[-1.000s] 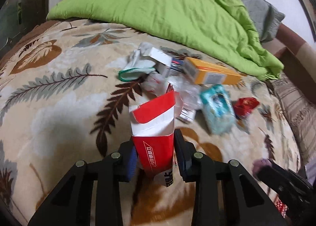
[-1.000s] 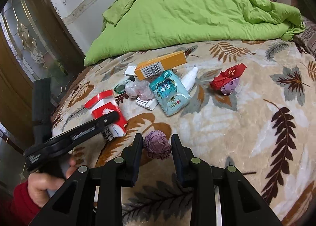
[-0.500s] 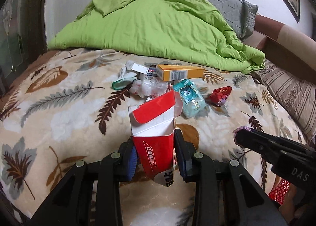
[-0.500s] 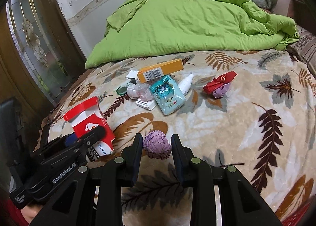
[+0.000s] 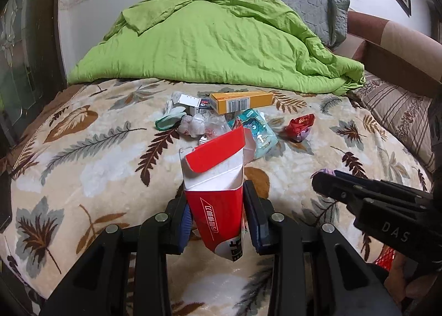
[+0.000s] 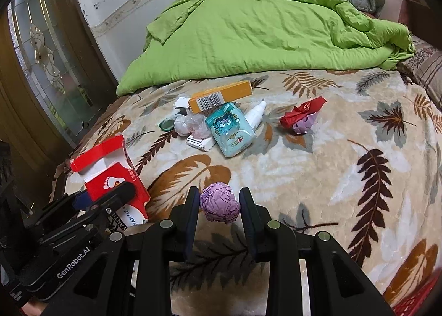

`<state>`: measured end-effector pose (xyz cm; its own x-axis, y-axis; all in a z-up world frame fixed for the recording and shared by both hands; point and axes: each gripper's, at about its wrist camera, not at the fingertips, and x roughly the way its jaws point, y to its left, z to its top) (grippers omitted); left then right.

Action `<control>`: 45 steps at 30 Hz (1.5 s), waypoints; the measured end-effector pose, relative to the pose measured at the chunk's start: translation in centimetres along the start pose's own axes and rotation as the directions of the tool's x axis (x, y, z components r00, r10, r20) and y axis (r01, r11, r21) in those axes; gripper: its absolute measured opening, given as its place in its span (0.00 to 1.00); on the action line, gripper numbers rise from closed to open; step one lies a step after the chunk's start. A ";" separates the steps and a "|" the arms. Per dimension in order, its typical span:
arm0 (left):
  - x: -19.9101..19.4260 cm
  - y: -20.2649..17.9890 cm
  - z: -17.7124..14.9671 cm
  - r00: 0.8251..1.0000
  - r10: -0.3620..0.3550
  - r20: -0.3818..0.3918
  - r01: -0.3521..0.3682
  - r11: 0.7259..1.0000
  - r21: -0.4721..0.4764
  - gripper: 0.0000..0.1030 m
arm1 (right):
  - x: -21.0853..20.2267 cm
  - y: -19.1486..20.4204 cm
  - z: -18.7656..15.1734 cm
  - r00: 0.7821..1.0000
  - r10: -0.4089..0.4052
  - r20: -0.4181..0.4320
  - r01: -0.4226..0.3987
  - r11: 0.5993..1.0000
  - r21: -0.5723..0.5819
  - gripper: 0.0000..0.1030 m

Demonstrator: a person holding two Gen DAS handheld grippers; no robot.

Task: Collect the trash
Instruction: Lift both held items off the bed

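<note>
My left gripper (image 5: 218, 213) is shut on an open red and white carton (image 5: 215, 191), held above the bed's leaf-patterned blanket (image 5: 96, 155); the carton also shows in the right wrist view (image 6: 110, 178). My right gripper (image 6: 219, 205) is shut on a crumpled purple paper ball (image 6: 220, 202), also lifted. More trash lies mid-bed: an orange box (image 6: 221, 96), a teal tissue pack (image 6: 229, 129), a white bottle (image 6: 255, 114), a red wrapper (image 6: 302, 114), clear plastic (image 6: 190, 125) and a small white box (image 6: 200, 142).
A green duvet (image 5: 215, 42) is heaped at the back with a grey pillow (image 5: 301, 6) behind it. A glass-panelled door (image 6: 47, 59) stands left. A striped cushion (image 5: 397, 114) lies right. Something red and meshed (image 5: 386, 256) shows at the lower right.
Both grippers have drawn back and up from the trash pile, each keeping its item. The pile now looks farther away and more wall shows.
</note>
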<state>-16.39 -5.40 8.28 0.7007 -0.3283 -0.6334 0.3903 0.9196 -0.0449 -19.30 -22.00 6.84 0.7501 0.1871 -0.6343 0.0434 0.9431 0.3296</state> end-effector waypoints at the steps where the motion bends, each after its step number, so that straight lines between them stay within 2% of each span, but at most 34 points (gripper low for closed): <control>1: -0.2 -0.1 0.1 1.000 0.002 0.005 -0.002 1.000 0.006 0.32 | 0.0 -0.1 0.0 1.000 0.000 -0.001 0.000 1.000 0.003 0.31; 7: -1.0 -0.9 0.4 1.000 0.005 0.026 -0.006 1.000 0.028 0.32 | -1.0 -0.7 -0.1 1.000 -0.013 -0.006 0.014 1.000 0.022 0.31; 22: -1.5 -1.4 0.4 1.000 -0.005 0.019 0.004 0.999 0.031 0.32 | -3.6 -1.0 0.5 0.999 -0.016 0.030 0.014 0.998 0.058 0.31; 45: -3.4 -2.7 0.7 0.998 -0.055 0.023 0.054 0.998 0.043 0.33 | -6.2 -1.6 0.5 0.998 0.000 0.057 -0.005 0.995 0.100 0.31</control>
<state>-19.38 -6.90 11.06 0.6914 -0.3834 -0.6123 0.4528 0.8904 -0.0462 -23.66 -24.80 10.63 0.7865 0.1709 -0.5935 0.1048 0.9101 0.4010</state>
